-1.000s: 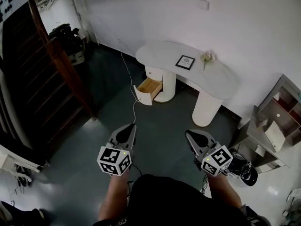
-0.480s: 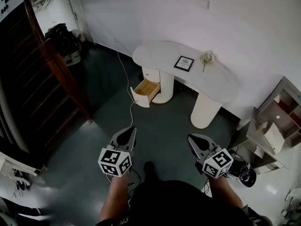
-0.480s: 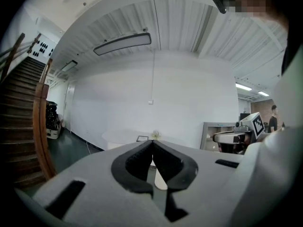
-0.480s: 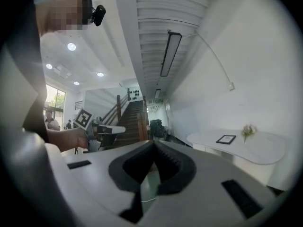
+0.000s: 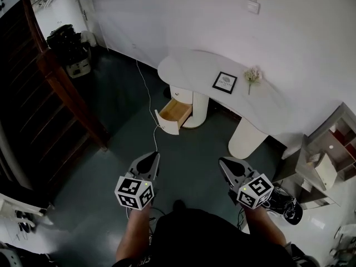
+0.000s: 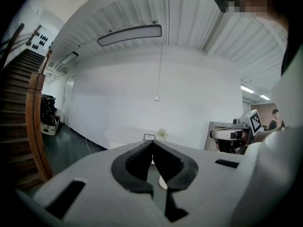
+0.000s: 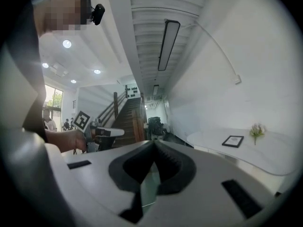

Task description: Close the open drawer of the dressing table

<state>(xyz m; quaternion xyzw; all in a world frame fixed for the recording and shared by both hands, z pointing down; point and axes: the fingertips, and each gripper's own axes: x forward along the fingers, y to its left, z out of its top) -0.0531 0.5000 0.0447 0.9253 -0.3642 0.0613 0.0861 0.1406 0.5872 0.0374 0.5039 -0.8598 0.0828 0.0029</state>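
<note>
The white dressing table stands against the far wall in the head view. Its drawer sticks out of the left pedestal, open, with a wooden inside. My left gripper hangs over the dark floor well short of the drawer, jaws shut and empty. My right gripper is beside it to the right, also shut on nothing. The left gripper view shows the shut tips with the table far behind. The right gripper view shows its tips together and the tabletop at right.
A framed picture and a small flower sprig sit on the tabletop. A white cable runs along the floor past the drawer. A wooden staircase rises at left. Shelving stands at right, and black gear lies by it.
The view has shifted: the table and drawer sit slightly lower and nearer in frame. Both grippers keep about the same place, still shut.
</note>
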